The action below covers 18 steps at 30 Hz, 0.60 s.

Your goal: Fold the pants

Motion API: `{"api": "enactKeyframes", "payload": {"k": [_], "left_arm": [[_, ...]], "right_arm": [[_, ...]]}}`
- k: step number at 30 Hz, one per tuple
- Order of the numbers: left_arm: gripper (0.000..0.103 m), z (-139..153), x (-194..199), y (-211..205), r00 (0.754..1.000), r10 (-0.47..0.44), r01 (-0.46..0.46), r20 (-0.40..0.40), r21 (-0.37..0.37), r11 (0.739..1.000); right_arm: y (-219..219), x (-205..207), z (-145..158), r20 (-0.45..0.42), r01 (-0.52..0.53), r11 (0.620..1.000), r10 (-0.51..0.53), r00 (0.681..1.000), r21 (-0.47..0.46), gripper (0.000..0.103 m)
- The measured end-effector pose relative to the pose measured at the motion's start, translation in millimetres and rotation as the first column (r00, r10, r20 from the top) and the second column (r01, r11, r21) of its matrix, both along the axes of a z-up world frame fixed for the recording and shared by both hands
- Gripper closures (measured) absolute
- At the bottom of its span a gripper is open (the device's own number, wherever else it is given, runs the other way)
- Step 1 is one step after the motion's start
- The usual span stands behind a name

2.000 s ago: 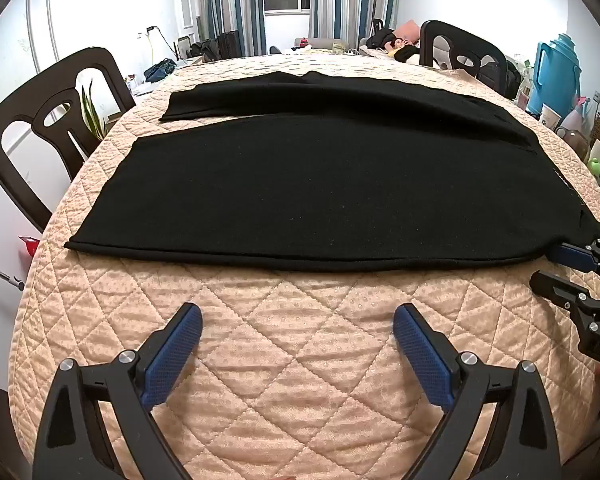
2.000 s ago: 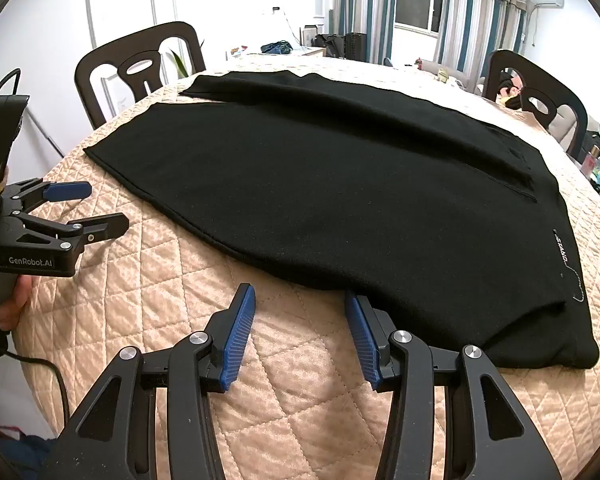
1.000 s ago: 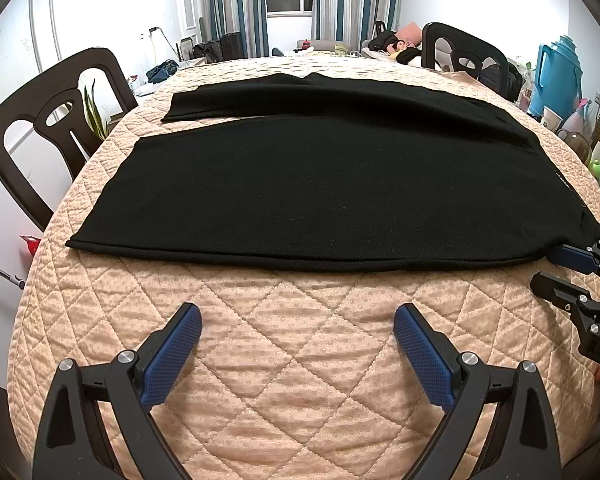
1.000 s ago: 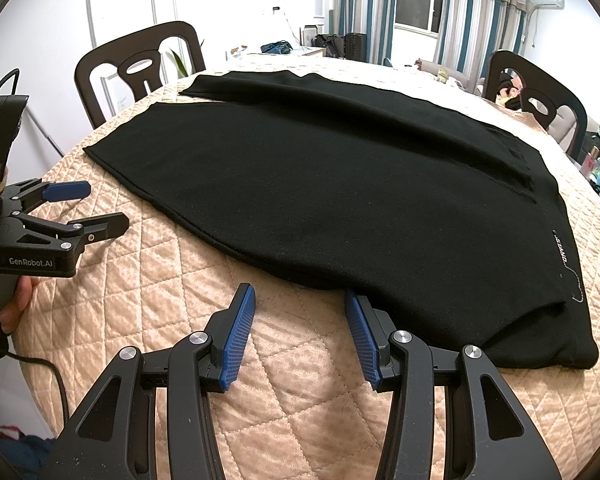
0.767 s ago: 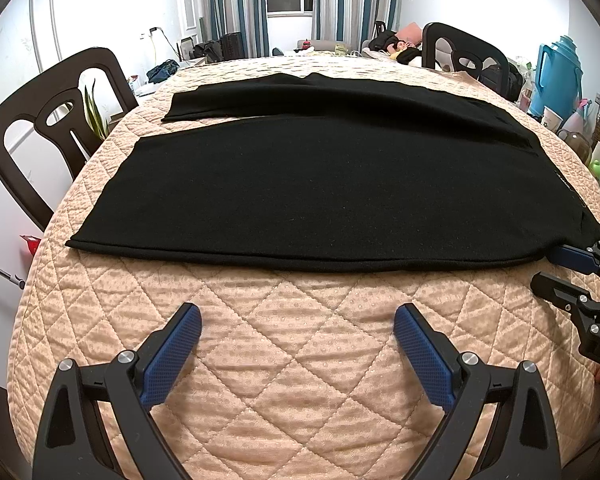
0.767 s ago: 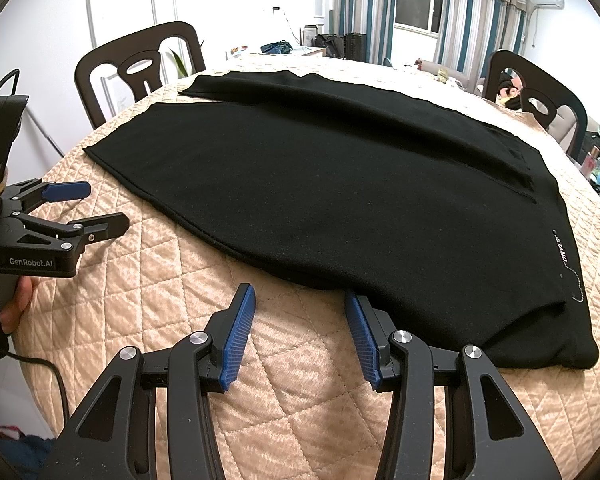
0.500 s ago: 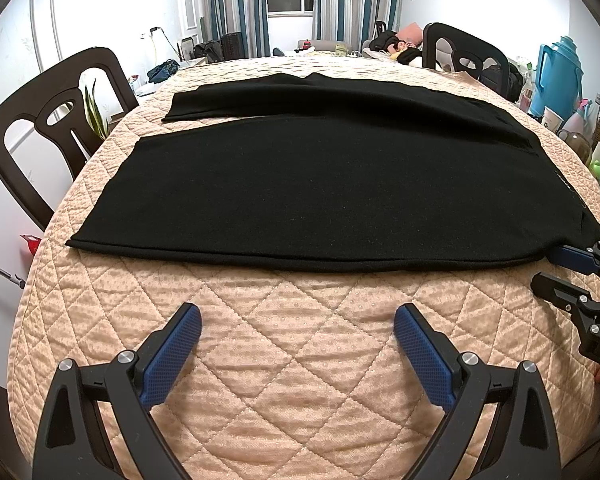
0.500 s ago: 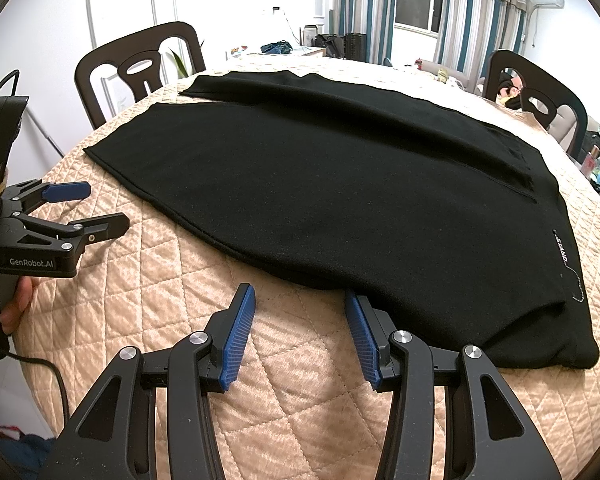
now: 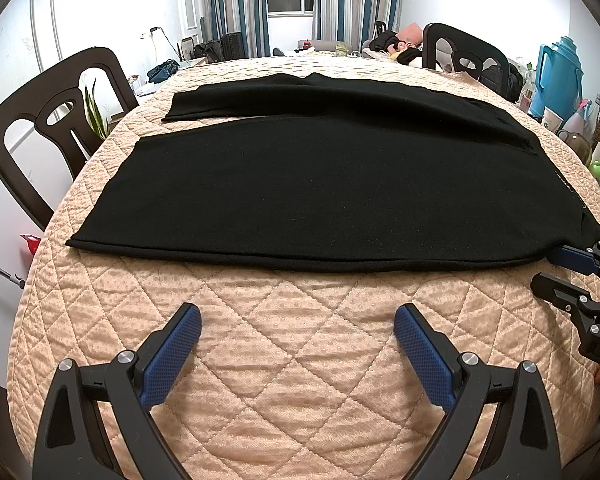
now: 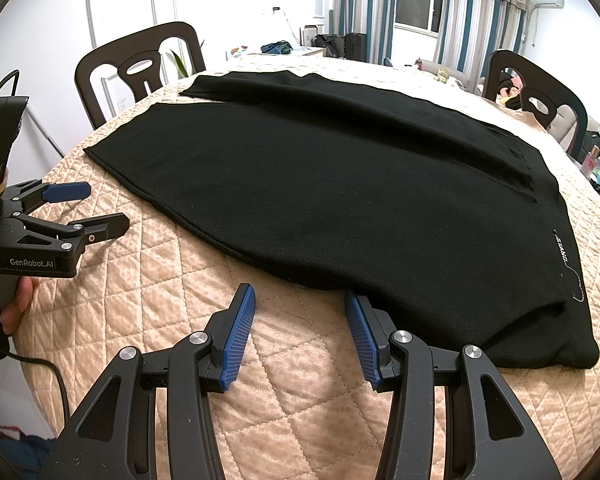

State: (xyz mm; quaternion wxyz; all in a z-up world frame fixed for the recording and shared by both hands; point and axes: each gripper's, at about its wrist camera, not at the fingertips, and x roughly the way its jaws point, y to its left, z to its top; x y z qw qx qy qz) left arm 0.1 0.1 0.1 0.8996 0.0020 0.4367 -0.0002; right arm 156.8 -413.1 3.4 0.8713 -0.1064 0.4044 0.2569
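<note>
Black pants (image 9: 320, 184) lie flat on the quilted tan table (image 9: 292, 344), legs pointing left and waist at the right; they also show in the right wrist view (image 10: 360, 192). My left gripper (image 9: 296, 332) is open and empty over bare quilt, short of the near hem. It also shows in the right wrist view (image 10: 84, 208) at the left. My right gripper (image 10: 300, 312) is open at the pants' near edge close to the waist, its right pad (image 10: 360, 328) touching the fabric edge. It shows in the left wrist view (image 9: 568, 272) at the right.
Dark chairs stand at the left (image 9: 40, 128) and back right (image 9: 464, 56) of the table. A blue thermos (image 9: 556, 76), cups and clutter sit at the right. The table's rounded front edge is close below both grippers.
</note>
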Motion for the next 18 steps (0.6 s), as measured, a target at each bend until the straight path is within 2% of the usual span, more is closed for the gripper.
{"api": "enactKeyframes", "payload": {"k": [18], "left_arm": [[0.004, 0.0, 0.1, 0.1, 1.000, 0.000, 0.000, 0.000, 0.000, 1.000]], "right_arm": [[-0.3, 0.0, 0.3, -0.002, 0.000, 1.000, 0.000, 1.000, 0.003, 0.055]]}}
